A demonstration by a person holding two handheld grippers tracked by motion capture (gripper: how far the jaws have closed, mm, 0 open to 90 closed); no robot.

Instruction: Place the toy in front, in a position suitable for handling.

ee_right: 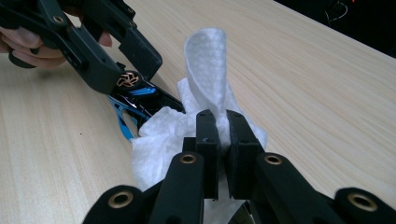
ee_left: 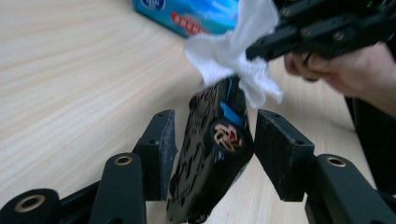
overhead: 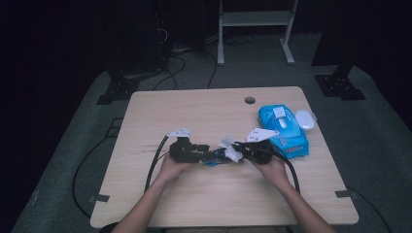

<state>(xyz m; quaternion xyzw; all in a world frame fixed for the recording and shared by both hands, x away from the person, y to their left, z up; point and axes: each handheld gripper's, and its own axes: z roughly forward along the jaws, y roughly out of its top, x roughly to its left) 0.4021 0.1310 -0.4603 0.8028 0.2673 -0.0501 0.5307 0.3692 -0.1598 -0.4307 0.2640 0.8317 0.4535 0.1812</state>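
A glossy black toy car (ee_left: pixel 210 154) with blue trim and a copper-coloured wheel stands on edge between the pads of my left gripper (ee_left: pixel 215 119). It leans on the left pad, and a narrow gap shows at the right pad, so the jaws are open around it. My right gripper (ee_right: pixel 223 119) is shut on a crumpled white wipe (ee_right: pixel 205 51), which lies against the front of the car (ee_right: pixel 140 95). In the high view both grippers (overhead: pixel 206 150) (overhead: pixel 238 148) meet at the middle of the table, with the wipe (overhead: pixel 231 151) between them.
A blue pack of wipes (overhead: pixel 284 128) lies at the right of the wooden table (overhead: pixel 194 111), with its white lid (overhead: pixel 305 119) flipped open beside it. A cable hole (overhead: pixel 249 100) sits near the far edge. Cables trail off both grippers toward the near side.
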